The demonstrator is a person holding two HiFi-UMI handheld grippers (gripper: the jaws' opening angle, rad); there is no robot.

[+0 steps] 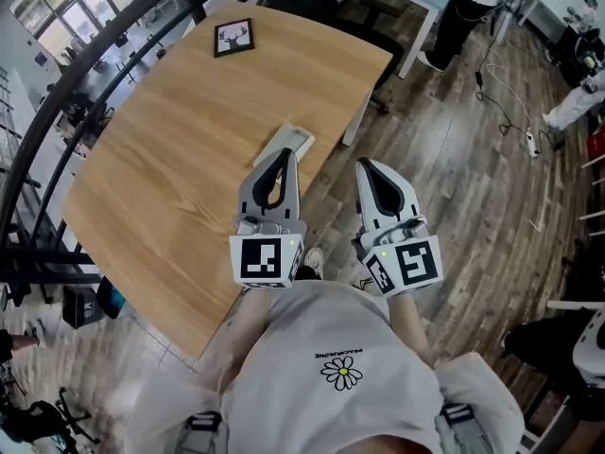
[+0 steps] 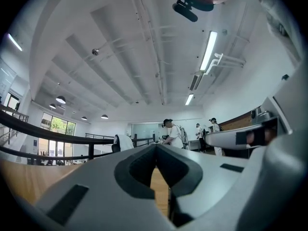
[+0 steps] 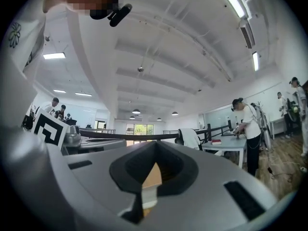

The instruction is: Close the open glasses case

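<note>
The glasses case [image 1: 288, 141] is a pale, flat, open case lying near the right edge of the wooden table [image 1: 189, 149]. My left gripper [image 1: 283, 153] is held level over the table with its tips just at the near end of the case; its jaws are shut and empty. My right gripper [image 1: 365, 165] hangs over the floor to the right of the table edge, also shut with nothing in it. In the left gripper view the jaws [image 2: 155, 146] meet at their tips, with wood showing below. In the right gripper view the jaws [image 3: 155, 144] meet the same way.
A black-framed picture [image 1: 233, 37] lies at the table's far side. A dark railing [image 1: 85, 74] curves along the left. To the right is wooden floor with a power strip [image 1: 532, 143] and cables. A person [image 3: 248, 129] stands at another table beyond.
</note>
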